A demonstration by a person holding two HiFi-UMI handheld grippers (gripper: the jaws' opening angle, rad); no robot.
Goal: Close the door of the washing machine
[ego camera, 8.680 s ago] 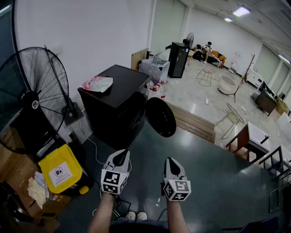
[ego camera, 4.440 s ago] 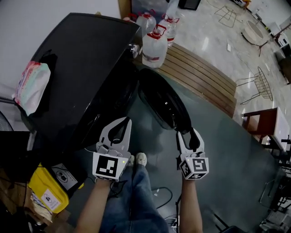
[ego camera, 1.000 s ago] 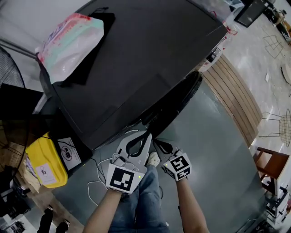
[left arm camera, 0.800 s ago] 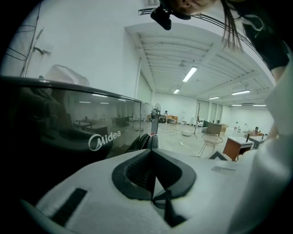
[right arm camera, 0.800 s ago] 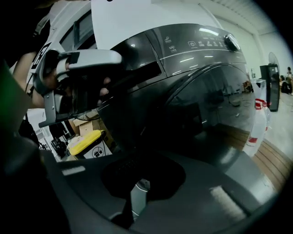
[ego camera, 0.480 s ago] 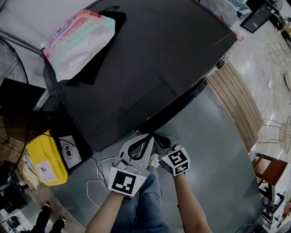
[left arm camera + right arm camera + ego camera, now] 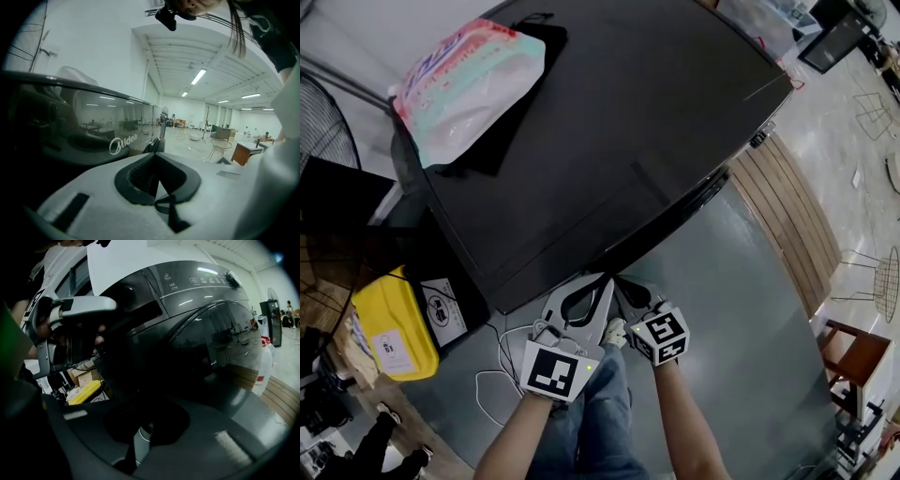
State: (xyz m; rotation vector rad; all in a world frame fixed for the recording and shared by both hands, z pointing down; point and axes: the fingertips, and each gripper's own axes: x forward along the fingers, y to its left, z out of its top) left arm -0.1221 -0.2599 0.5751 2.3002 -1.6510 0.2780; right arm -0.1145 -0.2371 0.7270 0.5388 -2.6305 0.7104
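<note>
Door judged stiff, hinged, slick; to be pushed at its rim just ahead of clenched, empty right hand-held gripper; left hand-held gripper likewise clenched.

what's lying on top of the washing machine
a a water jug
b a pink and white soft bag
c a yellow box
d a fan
b: in the head view a pink and white soft bag lies on the left part of the washing machine top, while the yellow box sits down on the floor beside it.
</note>
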